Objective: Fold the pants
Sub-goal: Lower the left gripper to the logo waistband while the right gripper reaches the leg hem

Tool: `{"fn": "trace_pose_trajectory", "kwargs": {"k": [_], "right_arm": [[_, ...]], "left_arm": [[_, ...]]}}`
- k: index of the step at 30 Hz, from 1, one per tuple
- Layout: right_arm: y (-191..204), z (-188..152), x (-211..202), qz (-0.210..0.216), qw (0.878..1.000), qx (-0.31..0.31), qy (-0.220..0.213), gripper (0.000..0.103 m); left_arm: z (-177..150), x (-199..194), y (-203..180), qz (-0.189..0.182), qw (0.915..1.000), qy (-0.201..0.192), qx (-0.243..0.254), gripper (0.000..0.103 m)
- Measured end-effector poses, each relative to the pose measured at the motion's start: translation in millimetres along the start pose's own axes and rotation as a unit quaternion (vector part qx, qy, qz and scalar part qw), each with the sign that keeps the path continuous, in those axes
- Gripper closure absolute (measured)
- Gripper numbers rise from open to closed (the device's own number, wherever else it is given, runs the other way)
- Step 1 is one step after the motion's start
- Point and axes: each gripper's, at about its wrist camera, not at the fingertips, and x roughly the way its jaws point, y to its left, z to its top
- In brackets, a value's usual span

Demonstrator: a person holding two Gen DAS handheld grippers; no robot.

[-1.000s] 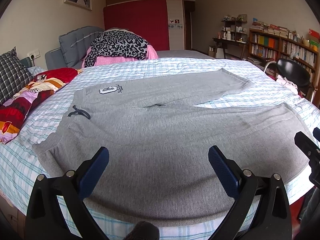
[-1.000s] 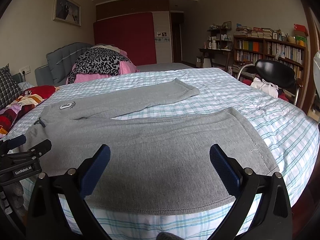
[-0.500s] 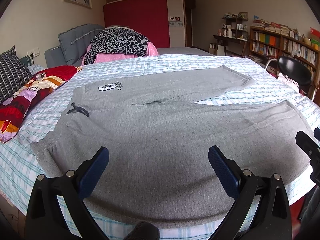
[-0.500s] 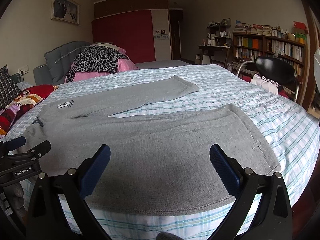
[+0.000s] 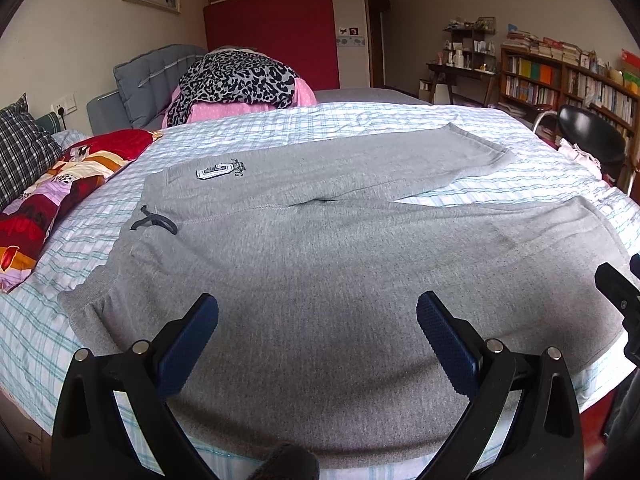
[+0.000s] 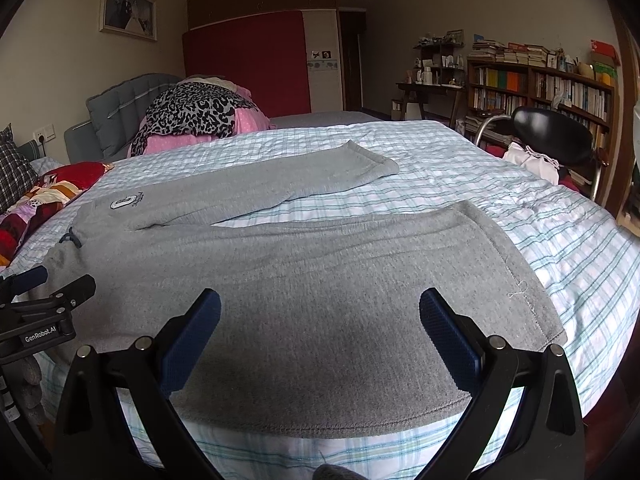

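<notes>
Closer now, pants [image 5: 320, 280] near edge hidden

Both wrist cams sat low at the near bed [image 5: 48, 320] edge, looking fwd across it toward the red wardrobe [image 6: 248, 64], left cam nearer the waistband end of the pants [image 5: 320, 280], right cam nearer the cuffs, both sharing pants, bookshelf [image 6: 540, 92] & far wall.
</notes>
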Motion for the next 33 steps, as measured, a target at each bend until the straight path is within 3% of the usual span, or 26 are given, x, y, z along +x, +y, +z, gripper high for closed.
{"fn": "trace_pose_trajectory", "kwargs": {"k": [9, 25, 33], "right_arm": [[-19, 43, 27, -0.024, 1.000, 0.005, -0.004, 0.002], [-29, 92, 94, -0.042, 0.999, -0.010, 0.018, 0.002], [-22, 101, 125, -0.036, 0.998, -0.018, 0.042, 0.002]], "left_arm": [[44, 25, 51, 0.057, 0.9982, -0.011, -0.016, 0.005], [122, 111, 149, 0.092, 0.9928, 0.055, -0.054, 0.005], [148, 172, 211, 0.084, 0.9859, 0.107, -0.097, 0.005]]}}
